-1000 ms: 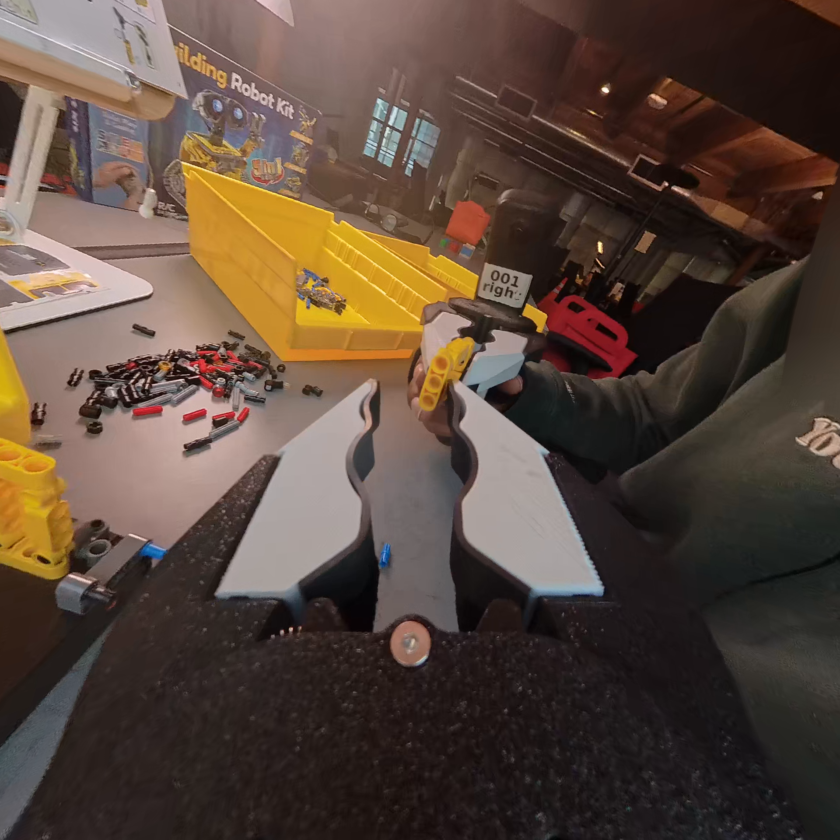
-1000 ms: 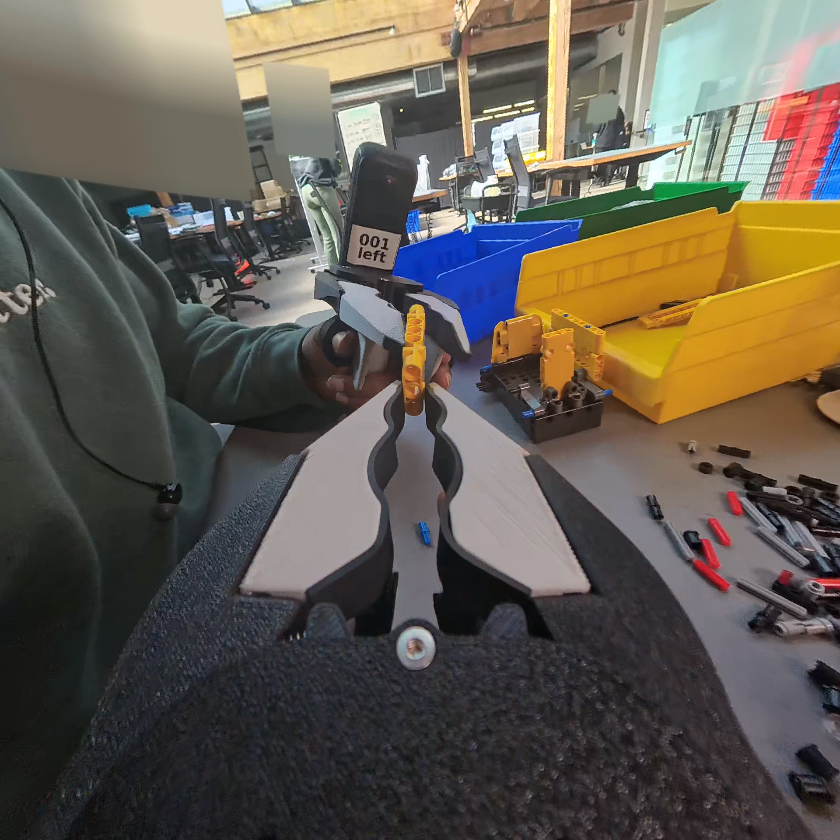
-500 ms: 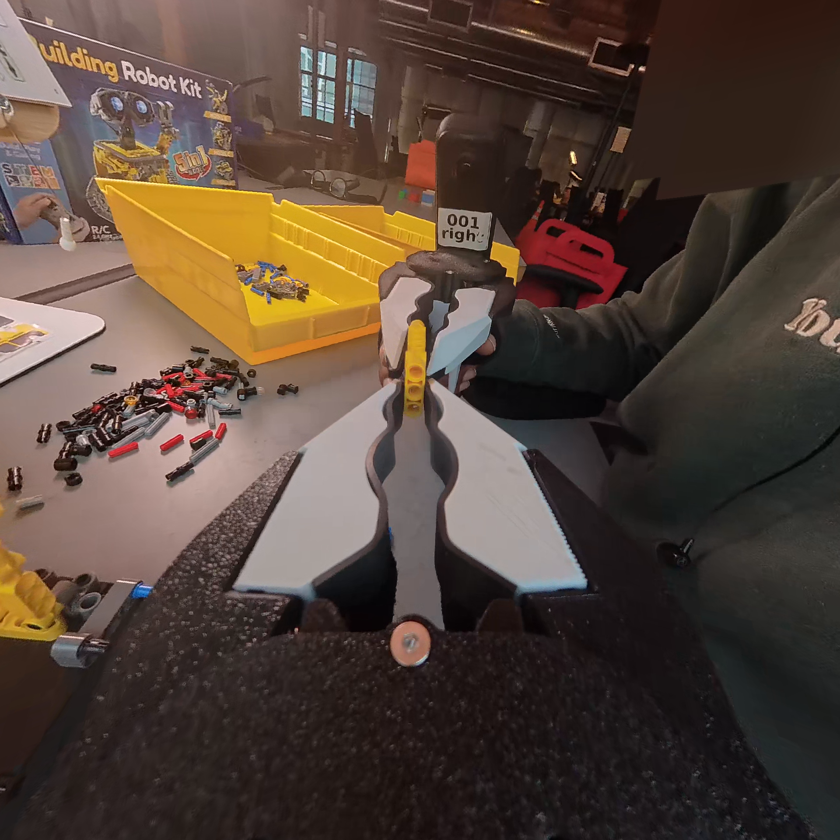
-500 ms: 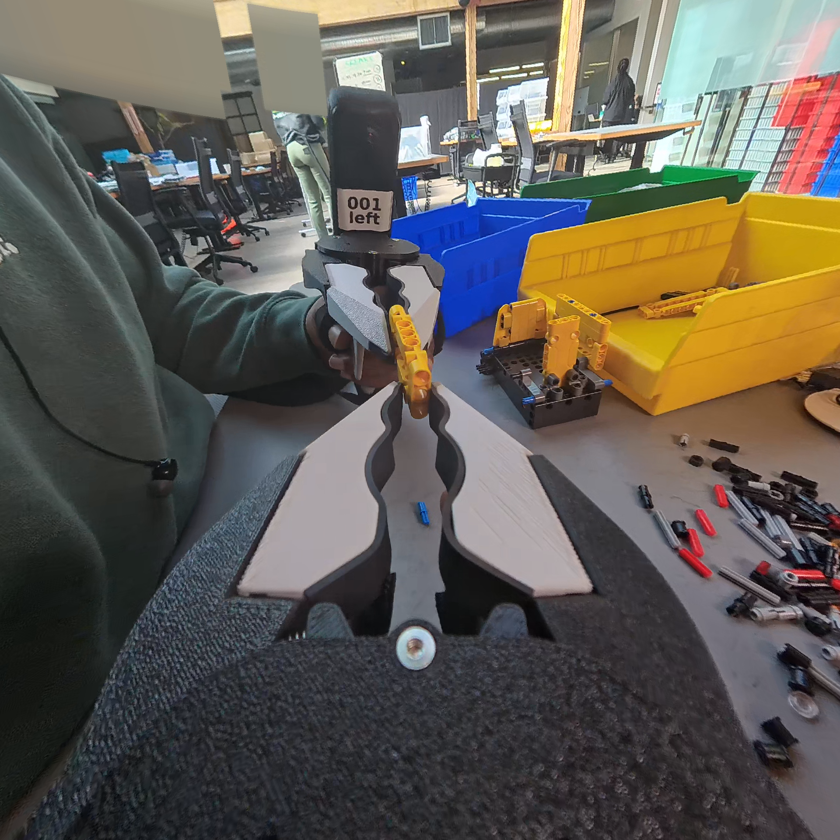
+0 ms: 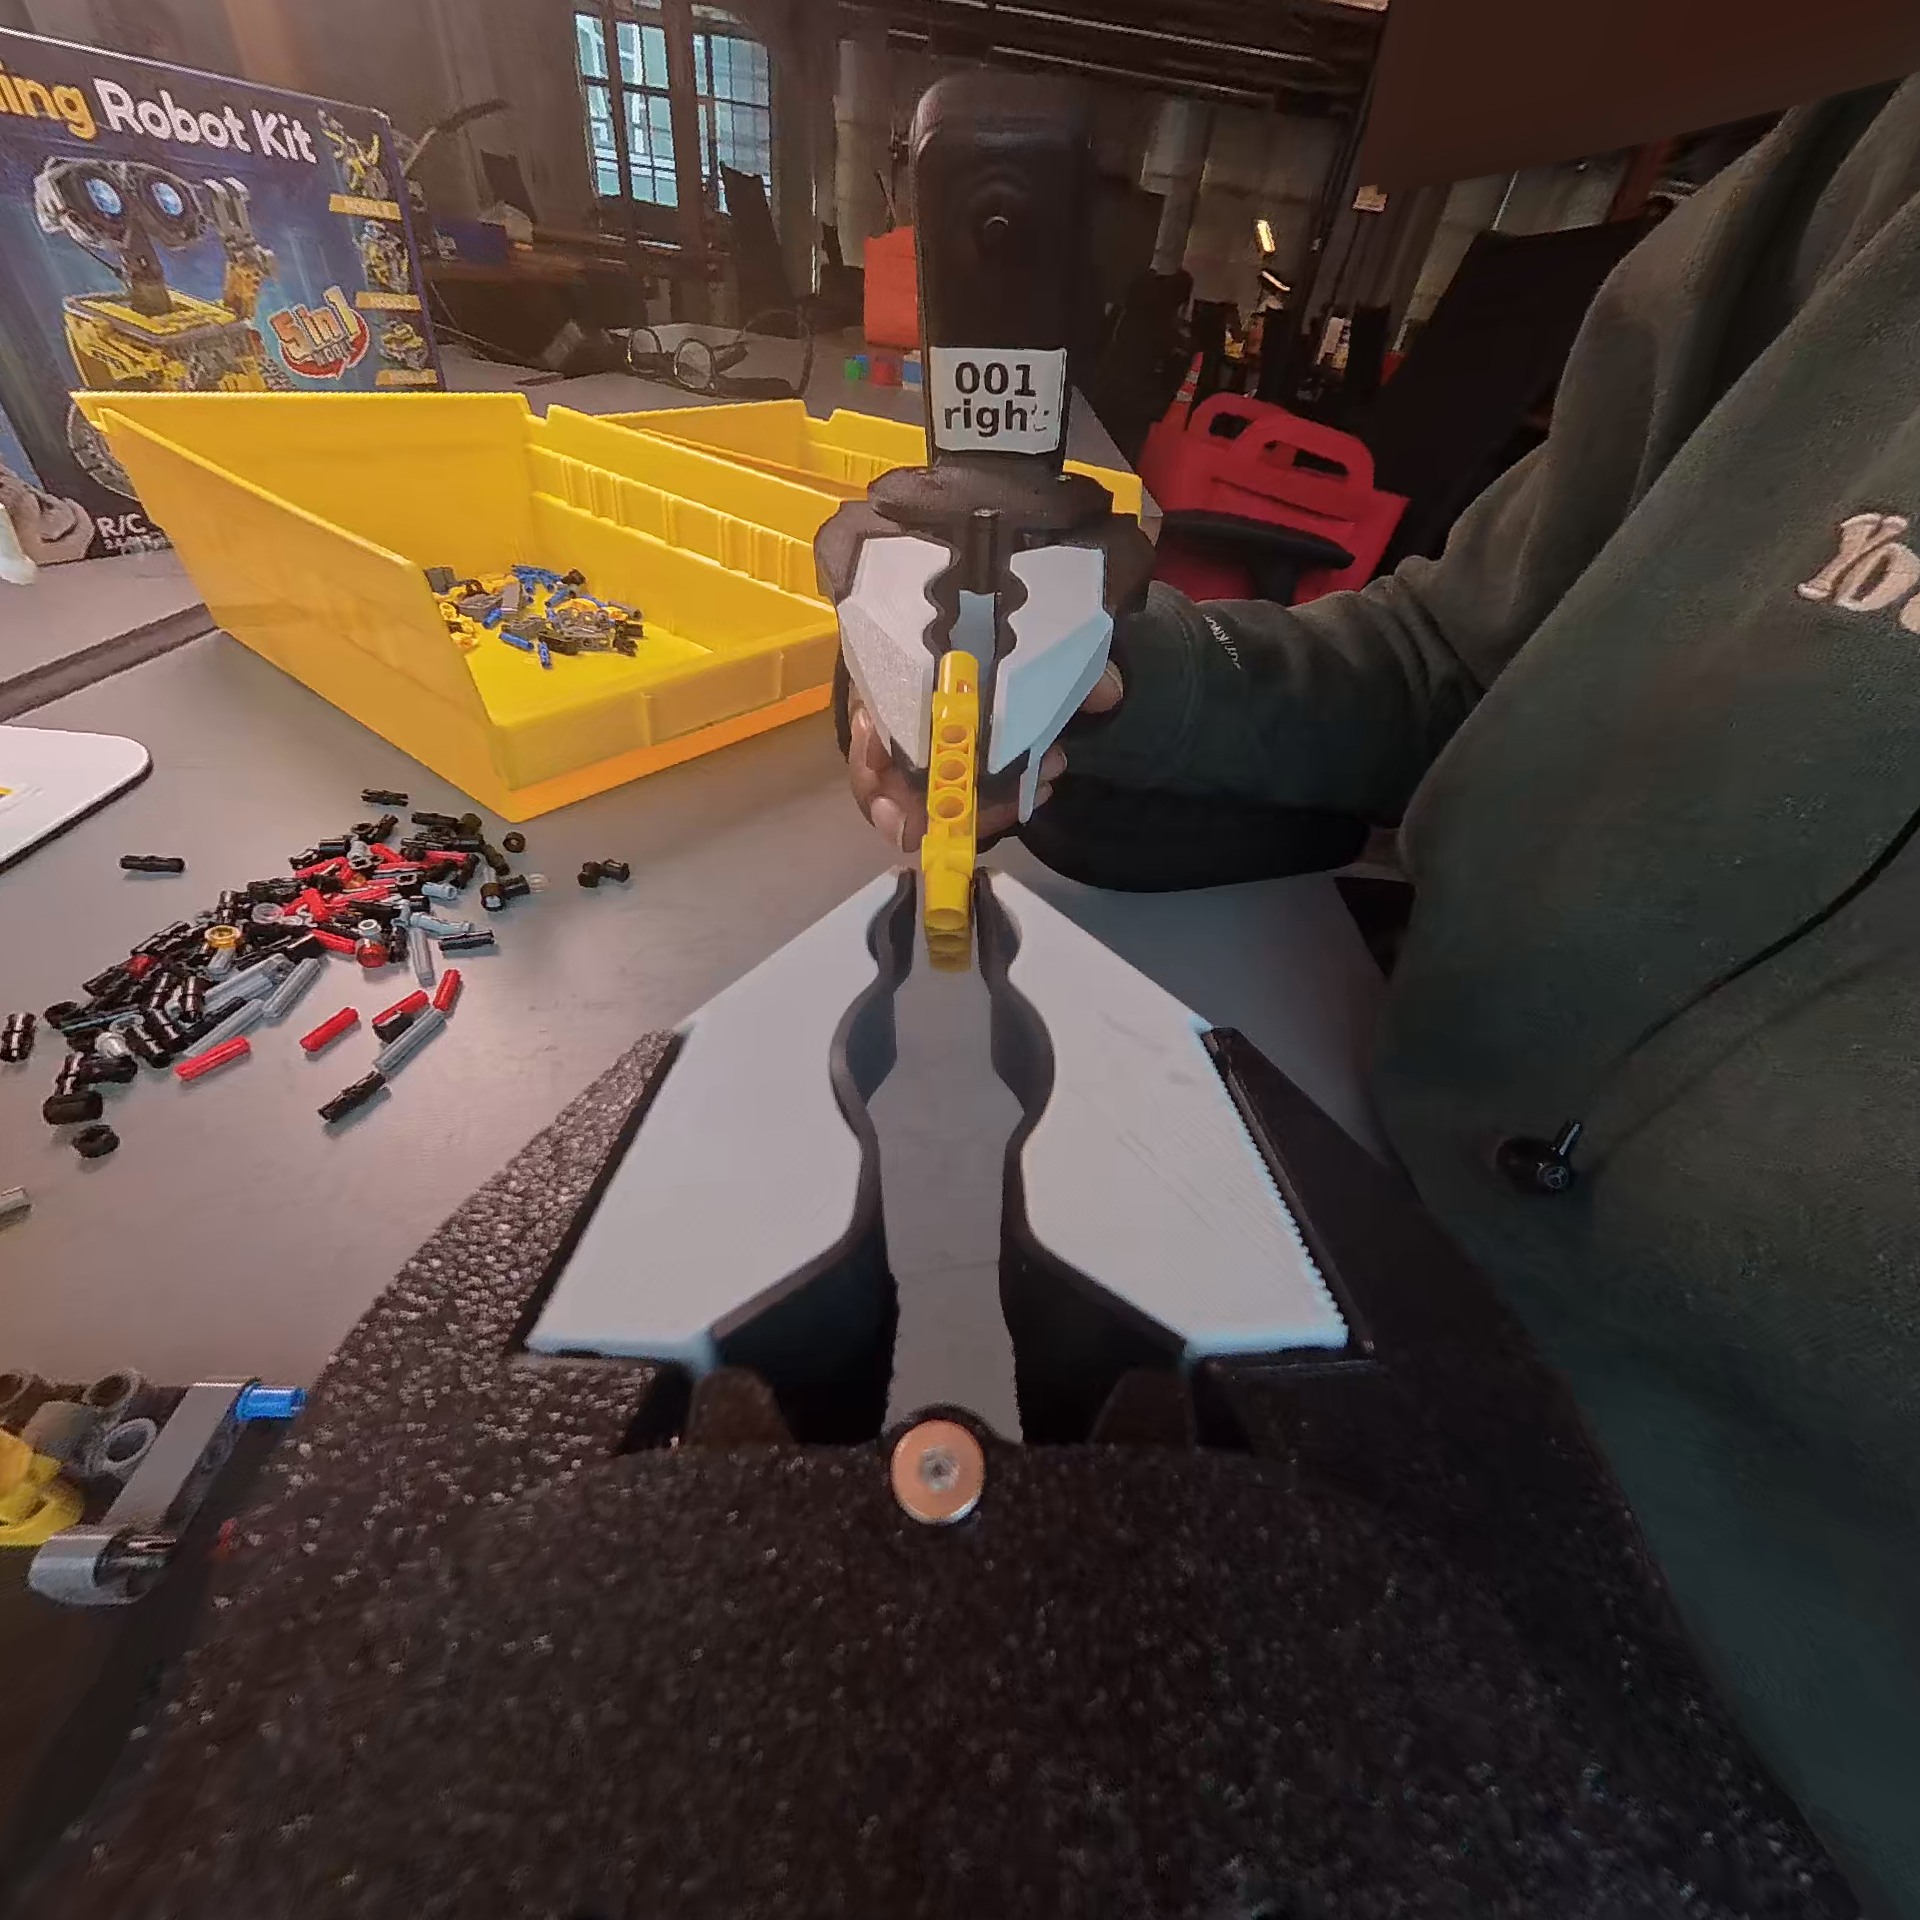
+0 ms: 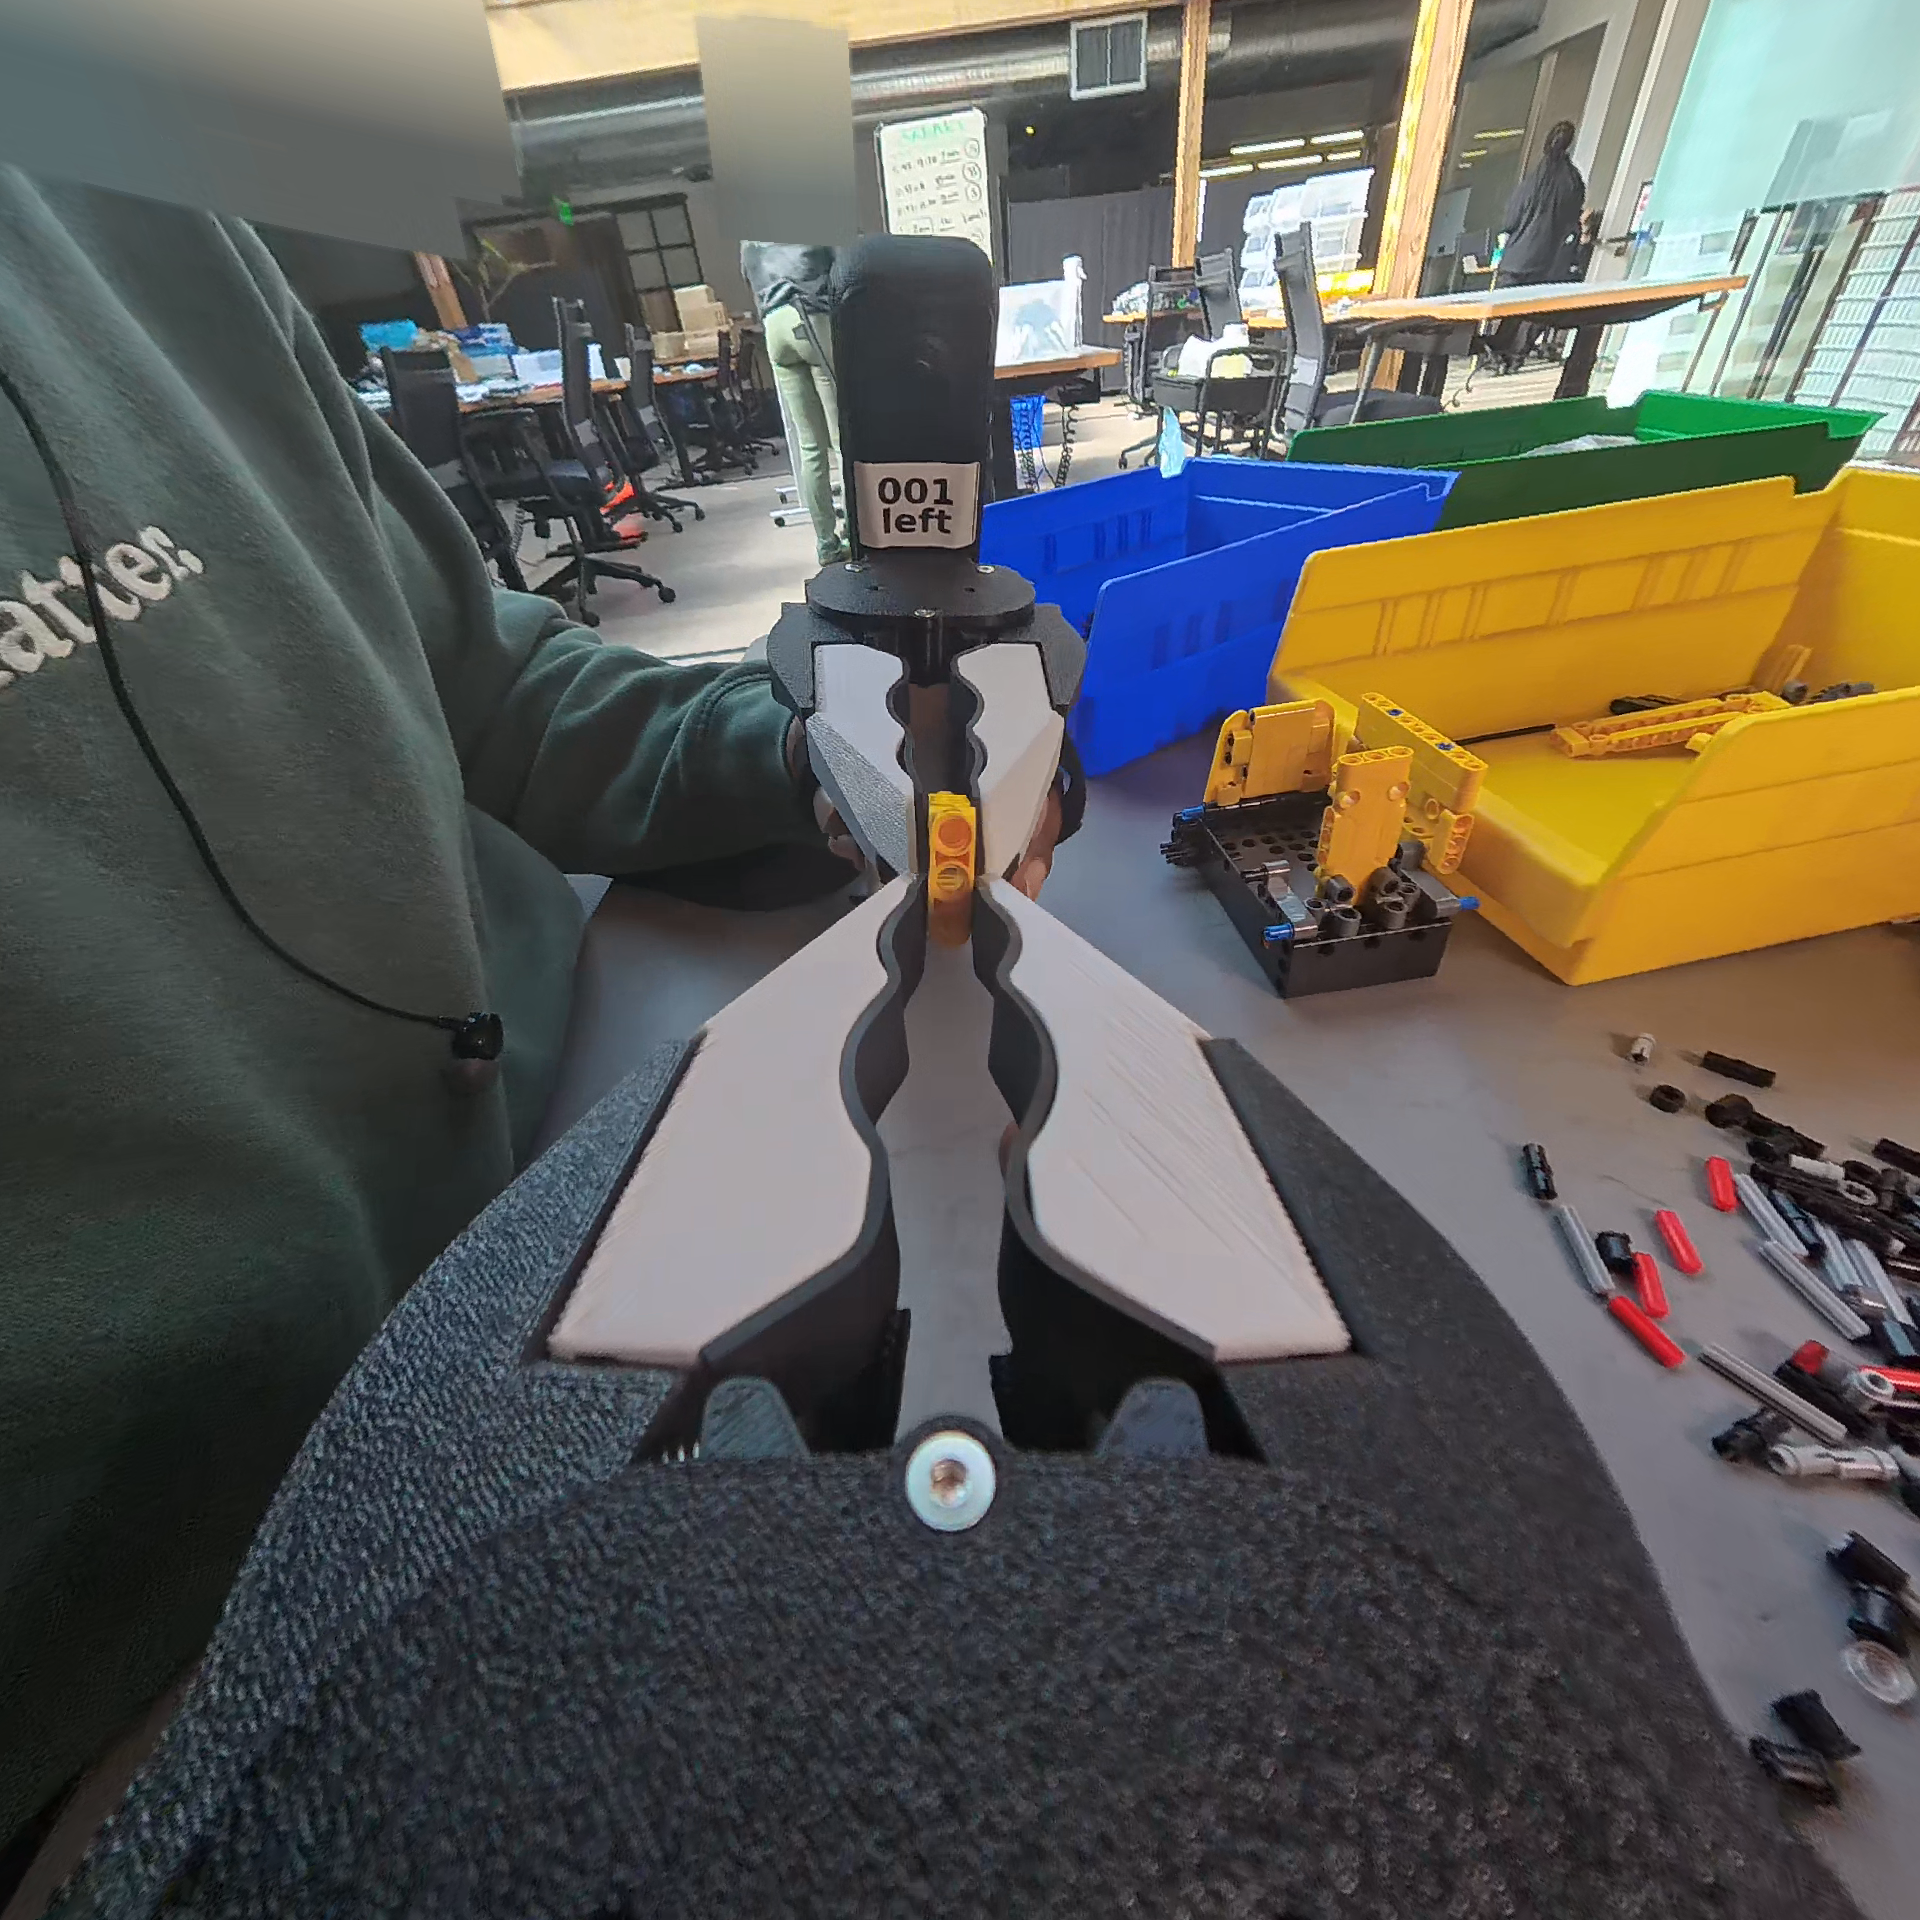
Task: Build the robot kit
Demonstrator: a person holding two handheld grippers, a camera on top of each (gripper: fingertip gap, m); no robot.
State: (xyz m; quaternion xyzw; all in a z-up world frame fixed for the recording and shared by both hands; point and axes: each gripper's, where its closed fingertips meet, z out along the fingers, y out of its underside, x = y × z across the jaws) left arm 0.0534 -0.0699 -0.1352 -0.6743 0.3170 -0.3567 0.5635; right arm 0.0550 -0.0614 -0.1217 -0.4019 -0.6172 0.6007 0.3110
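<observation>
Both grippers face each other above the grey table, the left gripper and right gripper each pinching one end of the same yellow perforated beam. The beam is smooth hard plastic between narrow fingertips, so uneven pull or twist could, I judge, lever it loose and drop it toward the scattered pins, small slick cylinders in black, red and grey

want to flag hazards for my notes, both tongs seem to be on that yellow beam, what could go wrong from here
1. The yellow beam is pinched only at its ends, by the left tongs and right tongs; a pull or twist could make it slip.
2. It is held above the grey table; if dropped, it could bounce into the loose pins.
</observation>
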